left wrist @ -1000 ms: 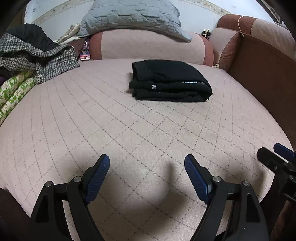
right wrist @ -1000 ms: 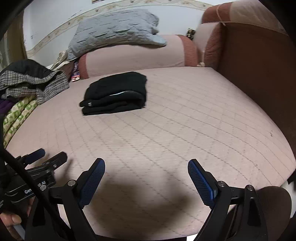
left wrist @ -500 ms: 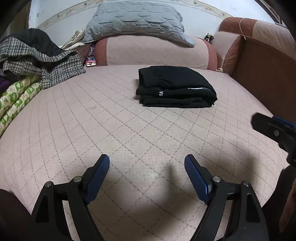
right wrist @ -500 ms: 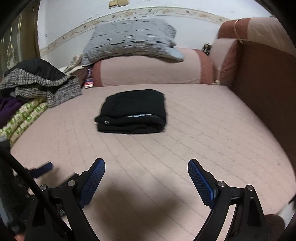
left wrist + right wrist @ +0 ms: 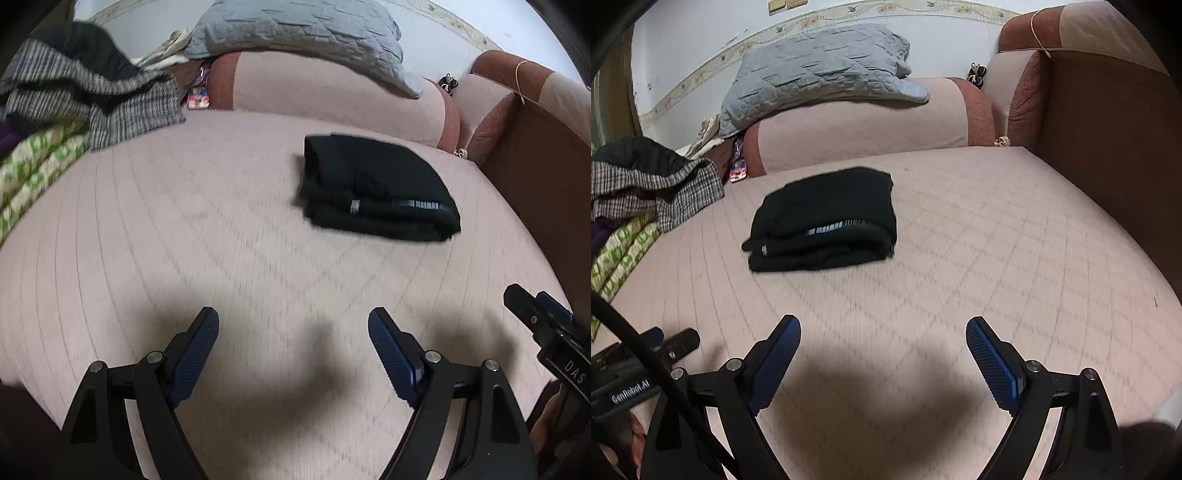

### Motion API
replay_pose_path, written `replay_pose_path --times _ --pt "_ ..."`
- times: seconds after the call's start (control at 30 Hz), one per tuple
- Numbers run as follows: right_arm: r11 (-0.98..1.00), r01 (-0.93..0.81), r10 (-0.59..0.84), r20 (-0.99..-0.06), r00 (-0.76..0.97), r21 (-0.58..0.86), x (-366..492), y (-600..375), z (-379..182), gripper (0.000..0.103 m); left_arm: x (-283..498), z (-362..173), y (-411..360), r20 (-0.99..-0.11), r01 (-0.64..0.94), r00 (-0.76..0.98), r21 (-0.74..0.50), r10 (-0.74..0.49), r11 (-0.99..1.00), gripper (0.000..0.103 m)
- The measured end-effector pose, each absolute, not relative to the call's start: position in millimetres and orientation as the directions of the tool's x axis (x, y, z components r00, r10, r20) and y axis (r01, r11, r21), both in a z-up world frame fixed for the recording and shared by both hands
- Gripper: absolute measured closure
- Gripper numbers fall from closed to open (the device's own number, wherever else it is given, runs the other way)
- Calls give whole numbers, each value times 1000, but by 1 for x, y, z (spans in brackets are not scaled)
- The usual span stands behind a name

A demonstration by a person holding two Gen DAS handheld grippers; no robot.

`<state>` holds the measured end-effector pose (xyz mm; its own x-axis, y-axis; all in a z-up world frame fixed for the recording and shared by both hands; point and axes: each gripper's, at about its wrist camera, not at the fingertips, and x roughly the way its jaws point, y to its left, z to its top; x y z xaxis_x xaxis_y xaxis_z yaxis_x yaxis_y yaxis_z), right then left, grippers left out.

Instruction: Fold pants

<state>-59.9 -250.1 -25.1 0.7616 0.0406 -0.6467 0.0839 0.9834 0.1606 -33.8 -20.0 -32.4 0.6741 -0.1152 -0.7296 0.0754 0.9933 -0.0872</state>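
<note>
The black pants (image 5: 376, 188) lie folded in a compact stack on the pink quilted bed (image 5: 184, 229), toward the back; they also show in the right wrist view (image 5: 827, 218). My left gripper (image 5: 293, 326) is open and empty, low over the bed's near part, well short of the pants. My right gripper (image 5: 882, 334) is open and empty too, also near the front edge. The right gripper's tip shows at the right edge of the left wrist view (image 5: 535, 314). The left gripper shows at the lower left of the right wrist view (image 5: 661, 345).
A grey quilted pillow (image 5: 295, 33) rests on the pink bolster (image 5: 332, 96) at the back. A pile of checked and green clothes (image 5: 74, 99) lies at the left. The brown sofa arm (image 5: 543, 155) bounds the right side.
Both views have shifted and are blurred by motion. The pants sit further right in the left wrist view. Both grippers remain open and the pants have not changed.
</note>
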Motion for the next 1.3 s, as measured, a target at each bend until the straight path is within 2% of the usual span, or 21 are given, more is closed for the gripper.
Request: replay_pose_path --times 0.13,0.4,0.7,0.8,0.83,0.87,0.9,0.93,0.97,1.1,1.13,1.23,1.3 --pt "970 70 103 -652 751 234 -19 -271 -15 9 6 -15 -40 -739 140 665 -24 -112 990 19" --pt "931 99 185 -687 702 352 80 -311 -24 9 101 -16 -56 -780 191 602 -68 -171 979 19" --pt "880 93 337 -749 570 466 180 -322 -70 10 191 -62 -46 -825 235 421 -303 -378 924 19" --pt "843 93 390 -721 572 530 199 -321 -83 12 197 -66 -51 -799 242 439 -334 -410 911 18" --pt "840 86 398 -715 575 536 202 -319 -83 16 199 -65 -55 -798 249 430 -344 -421 905 18" --pt "828 65 429 -703 567 557 207 -315 -84 34 199 -65 -58 -795 257 416 -363 -442 896 25" --pt "796 46 486 -683 546 604 210 -311 -86 61 199 -64 -61 -794 251 410 -375 -448 893 31" --pt "761 49 531 -664 526 647 212 -306 -89 62 199 -63 -61 -792 242 406 -387 -455 890 43" --pt "767 65 511 -669 540 638 210 -300 -85 63 197 -60 -59 -785 236 407 -404 -467 884 50" --pt "788 0 511 -653 559 616 200 -281 -55 74 188 -43 -42 -757 226 434 -433 -488 873 60" --pt "772 -26 535 -627 566 635 196 -278 -43 75 184 -35 -38 -745 237 447 -435 -495 869 69" --pt "738 -76 585 -580 567 670 187 -268 -21 76 172 -13 -26 -720 255 473 -441 -509 861 72" --pt "740 -97 589 -571 572 666 181 -258 -15 76 166 -10 -24 -735 251 485 -402 -474 881 71"
